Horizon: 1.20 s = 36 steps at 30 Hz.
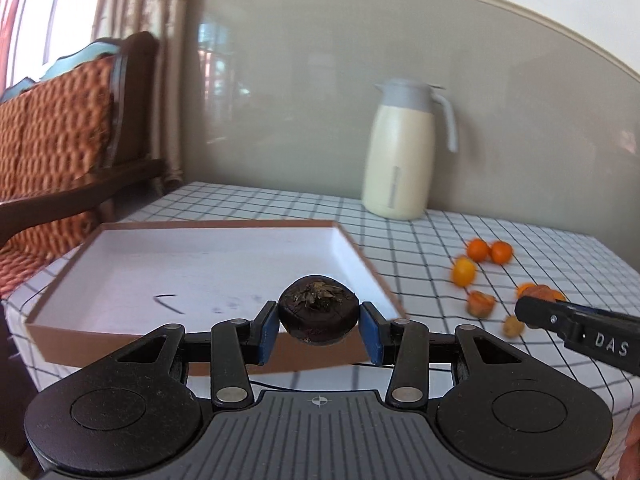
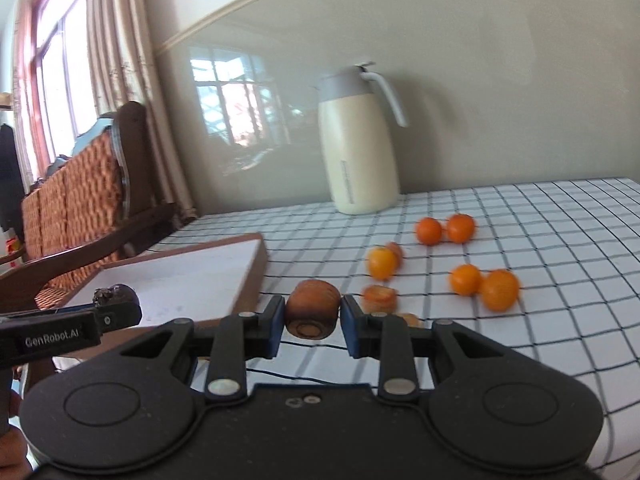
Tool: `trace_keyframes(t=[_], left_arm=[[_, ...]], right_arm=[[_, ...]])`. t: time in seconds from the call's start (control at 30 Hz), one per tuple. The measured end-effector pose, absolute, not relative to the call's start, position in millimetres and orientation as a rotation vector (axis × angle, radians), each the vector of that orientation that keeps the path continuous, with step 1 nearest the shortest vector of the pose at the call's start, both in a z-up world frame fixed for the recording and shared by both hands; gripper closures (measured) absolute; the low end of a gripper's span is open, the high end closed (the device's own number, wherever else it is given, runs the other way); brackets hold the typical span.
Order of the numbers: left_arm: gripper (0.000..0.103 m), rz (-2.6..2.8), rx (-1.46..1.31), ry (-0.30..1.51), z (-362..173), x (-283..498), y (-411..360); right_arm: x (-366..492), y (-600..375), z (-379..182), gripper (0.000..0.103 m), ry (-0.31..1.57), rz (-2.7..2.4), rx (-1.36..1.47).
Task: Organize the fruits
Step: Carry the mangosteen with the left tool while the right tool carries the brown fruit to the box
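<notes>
Checked tablecloth [image 2: 520, 220] (right-wrist view) backs right gripper [image 2: 313, 316] clamping brown fruit [image 2: 312, 312]; left gripper [image 1: 319, 320] pinches dark fruit [image 1: 318, 308].

dark fruit [image 1: 318, 310] held, oranges [image 2: 464, 279] scattered

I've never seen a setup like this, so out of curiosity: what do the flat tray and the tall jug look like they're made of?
The tray looks like cardboard: matte brown outer walls, thin edges, a plain white inside with faint marks. The jug seems to be coated metal or plastic, with a smooth cream body with a soft sheen, and a grey lid and handle that look like plastic. The blur leaves it open.
</notes>
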State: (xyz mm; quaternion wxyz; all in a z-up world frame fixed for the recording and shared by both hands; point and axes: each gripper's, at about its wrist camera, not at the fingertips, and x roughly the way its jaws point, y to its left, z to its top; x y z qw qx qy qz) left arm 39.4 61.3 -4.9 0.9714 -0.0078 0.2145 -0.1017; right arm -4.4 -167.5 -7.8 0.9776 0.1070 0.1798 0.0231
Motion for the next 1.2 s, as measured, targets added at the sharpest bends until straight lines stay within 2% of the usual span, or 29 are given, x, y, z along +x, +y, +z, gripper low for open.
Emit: trace_keyframes(t=[0.8,1.2], left_arm=[[0.059,0.12,-0.111,0.384,-12.9,58.5,169.8],[0.059,0.231,-0.125,0.411,-24.4,77.4,197.8]], right_arm=[[47.7,-99.7,-3.7,0.081,0.308,0.148,0.173],[80.2,-83.4,-5.0,0.081,0.326,0.114,0.094]])
